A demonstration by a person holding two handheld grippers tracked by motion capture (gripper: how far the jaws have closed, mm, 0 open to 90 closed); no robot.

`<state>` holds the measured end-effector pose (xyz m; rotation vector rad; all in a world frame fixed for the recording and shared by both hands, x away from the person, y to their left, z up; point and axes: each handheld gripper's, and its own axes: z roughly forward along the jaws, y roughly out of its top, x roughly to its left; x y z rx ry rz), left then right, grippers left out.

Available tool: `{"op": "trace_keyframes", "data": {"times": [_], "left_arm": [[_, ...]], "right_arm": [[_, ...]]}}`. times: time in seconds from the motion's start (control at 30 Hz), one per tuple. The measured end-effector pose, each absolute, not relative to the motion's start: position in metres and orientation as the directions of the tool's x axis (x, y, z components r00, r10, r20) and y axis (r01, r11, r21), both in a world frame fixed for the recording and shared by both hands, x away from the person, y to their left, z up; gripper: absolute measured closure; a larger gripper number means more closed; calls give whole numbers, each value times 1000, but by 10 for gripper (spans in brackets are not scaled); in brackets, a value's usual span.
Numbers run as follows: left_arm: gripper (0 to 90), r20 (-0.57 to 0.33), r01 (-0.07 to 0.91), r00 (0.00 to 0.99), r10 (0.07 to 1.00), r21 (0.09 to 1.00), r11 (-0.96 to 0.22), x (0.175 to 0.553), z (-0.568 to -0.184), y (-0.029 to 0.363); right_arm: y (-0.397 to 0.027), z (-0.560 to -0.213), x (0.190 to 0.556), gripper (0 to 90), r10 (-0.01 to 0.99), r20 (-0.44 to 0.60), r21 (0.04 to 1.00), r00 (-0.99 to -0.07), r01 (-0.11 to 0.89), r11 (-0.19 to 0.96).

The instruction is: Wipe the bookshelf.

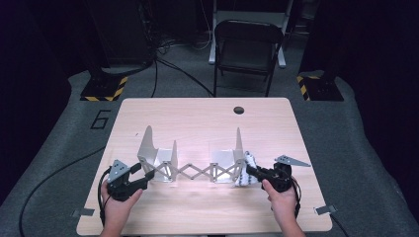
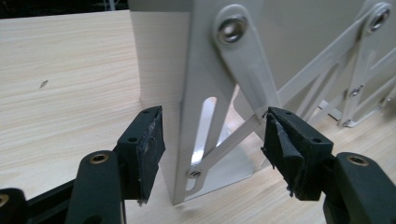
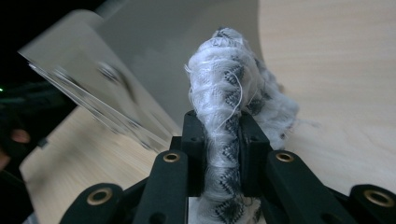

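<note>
R gripper (image 3: pixel 223 154) clamps white-black patterned cloth (image 3: pixel 229 93); L gripper (image 2: pixel 212 144) open astride white metal expanding rack (image 2: pixel 205 93). Risk: cloth snags rack.

Left tool (image 1: pixel 143 177) gaping wide — right tool (image 1: pixel 250 172) clamped tight.

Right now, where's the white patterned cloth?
High view: cloth pinched in the right gripper, at the right end of the expanding metal rack.

My right claw (image 3: pixel 223 154) is black; the cloth (image 3: pixel 229 98) in it is white with a black zigzag pattern. Beside it: a silver-white rack (image 1: pixel 190 170), a pale wood-grain bench (image 1: pixel 197 118).
</note>
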<state>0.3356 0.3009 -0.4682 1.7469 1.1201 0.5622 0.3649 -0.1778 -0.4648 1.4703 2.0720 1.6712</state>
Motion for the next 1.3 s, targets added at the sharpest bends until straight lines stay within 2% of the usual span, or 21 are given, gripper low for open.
{"op": "trace_keyframes", "data": {"times": [0.13, 0.3, 0.43, 0.47, 0.53, 0.63, 0.77, 0.8, 1.0, 1.3], "left_arm": [[380, -100, 429, 481, 871, 893, -134, 336, -468, 299], [378, -106, 429, 484, 869, 894, -130, 338, -469, 299], [375, -125, 430, 484, 866, 896, -111, 340, -470, 300], [371, -122, 435, 489, 864, 892, -121, 340, -470, 300], [370, -122, 435, 490, 863, 892, -121, 340, -470, 300], [370, -117, 432, 490, 864, 894, -123, 340, -470, 300], [369, -112, 428, 487, 866, 895, -125, 340, -470, 299], [369, -114, 433, 492, 863, 892, -129, 340, -470, 300], [365, -112, 428, 491, 864, 895, -128, 340, -470, 299], [357, -108, 427, 491, 864, 895, -131, 340, -470, 300]], "right_arm": [[-176, -443, 365, 765, 687, 468, 816, -556, 570, -94], [-179, -437, 372, 766, 665, 486, 816, -567, 567, -113], [-178, -453, 378, 767, 662, 510, 791, -549, 601, -111], [-176, -467, 380, 767, 661, 540, 756, -521, 646, -108], [-175, -478, 382, 768, 665, 546, 739, -509, 666, -97], [-177, -480, 385, 767, 655, 570, 724, -497, 681, -113], [-178, -466, 388, 767, 641, 567, 741, -517, 661, -121], [-178, -449, 389, 767, 646, 539, 765, -540, 634, -109], [-177, -428, 398, 766, 650, 502, 793, -570, 604, -82], [-172, -451, 412, 765, 641, 557, 730, -528, 680, -73]]}}
